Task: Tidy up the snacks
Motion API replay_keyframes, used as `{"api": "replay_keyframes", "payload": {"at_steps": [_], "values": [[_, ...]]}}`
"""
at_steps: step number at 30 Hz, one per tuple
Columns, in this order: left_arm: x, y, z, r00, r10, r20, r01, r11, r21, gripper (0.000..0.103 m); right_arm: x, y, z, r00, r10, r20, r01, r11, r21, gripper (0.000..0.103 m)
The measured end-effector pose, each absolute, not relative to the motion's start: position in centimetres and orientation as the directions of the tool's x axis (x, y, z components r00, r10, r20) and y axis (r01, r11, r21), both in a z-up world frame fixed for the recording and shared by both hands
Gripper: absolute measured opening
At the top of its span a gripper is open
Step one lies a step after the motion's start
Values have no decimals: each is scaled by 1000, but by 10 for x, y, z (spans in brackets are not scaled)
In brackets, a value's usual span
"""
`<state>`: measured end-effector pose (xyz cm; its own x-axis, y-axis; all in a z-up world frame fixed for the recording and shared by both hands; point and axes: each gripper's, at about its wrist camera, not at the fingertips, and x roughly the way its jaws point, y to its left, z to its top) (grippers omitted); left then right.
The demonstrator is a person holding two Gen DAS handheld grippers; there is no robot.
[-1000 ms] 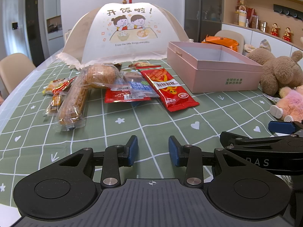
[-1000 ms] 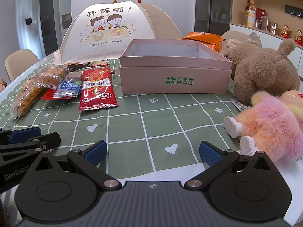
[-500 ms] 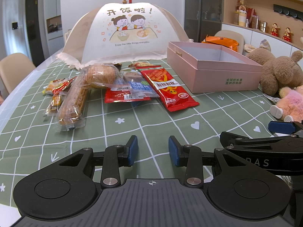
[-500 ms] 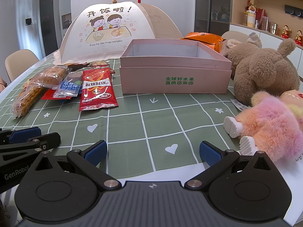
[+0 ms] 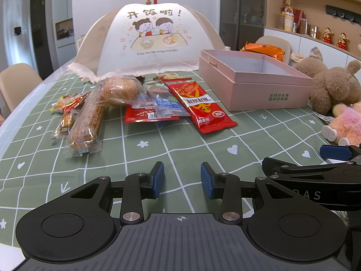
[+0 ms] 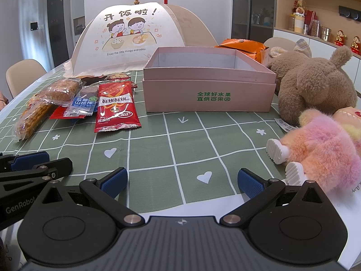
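The snacks lie in a heap on the desk beside the empty pink box, and both the left claw and right claw wait released and empty, so I think the job is just starting and a claw must reach for a packet next.

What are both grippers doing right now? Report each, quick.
Left gripper: jaws partly open, holding nothing.
Right gripper: jaws wide open, holding nothing.
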<state>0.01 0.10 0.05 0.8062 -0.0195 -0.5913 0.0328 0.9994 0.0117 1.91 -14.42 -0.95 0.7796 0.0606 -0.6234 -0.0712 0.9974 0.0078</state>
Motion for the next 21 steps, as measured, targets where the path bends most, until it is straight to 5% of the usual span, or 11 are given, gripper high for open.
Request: {"api": "replay_keyframes", "payload": {"at_steps": [21], "values": [[0,2,0,806,-20,-591,33,999,12,42,16,-142,-11,789,54,-612,-64,998,6,103]]}}
